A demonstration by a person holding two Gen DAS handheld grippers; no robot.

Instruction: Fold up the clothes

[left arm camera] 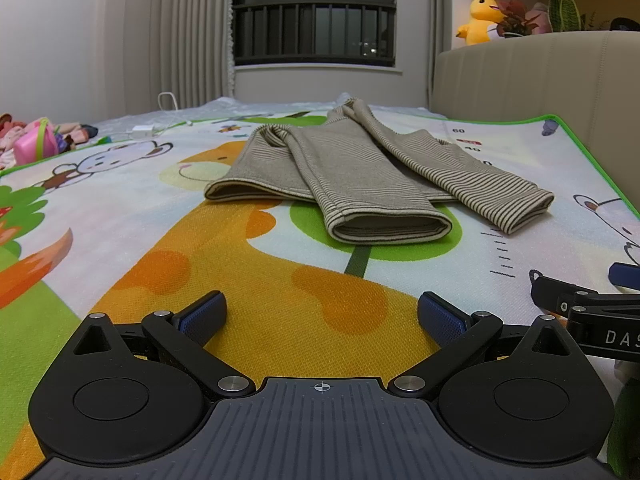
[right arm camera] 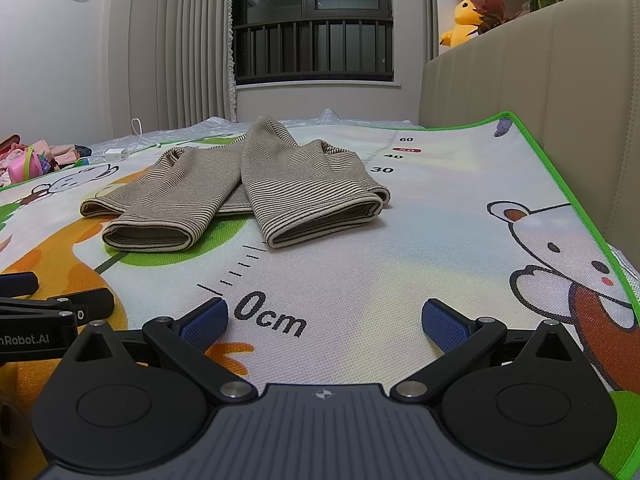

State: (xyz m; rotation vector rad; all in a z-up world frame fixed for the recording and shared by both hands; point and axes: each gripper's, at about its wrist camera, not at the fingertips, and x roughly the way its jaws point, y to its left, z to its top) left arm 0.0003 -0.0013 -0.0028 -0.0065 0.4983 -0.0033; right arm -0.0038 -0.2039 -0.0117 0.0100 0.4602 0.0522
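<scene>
bright play mat with cartoon animals, a giraffe and a ruler strip, spread flat on a bed. dark window and pale curtains at the back, padded headboard on the right, yellow duck toy up on the ledge. pink toys and a white charger far off on the left.

striped brown top lying flat in the middle of the mat, both sleeves pulled over the front, cuffs pointing this way.

left gripper low over the mat, near the top but not touching it, blue pads wide apart, holding nothing. right gripper just beside it, over the "0cm" mark, pads wide apart too, holding nothing.
</scene>
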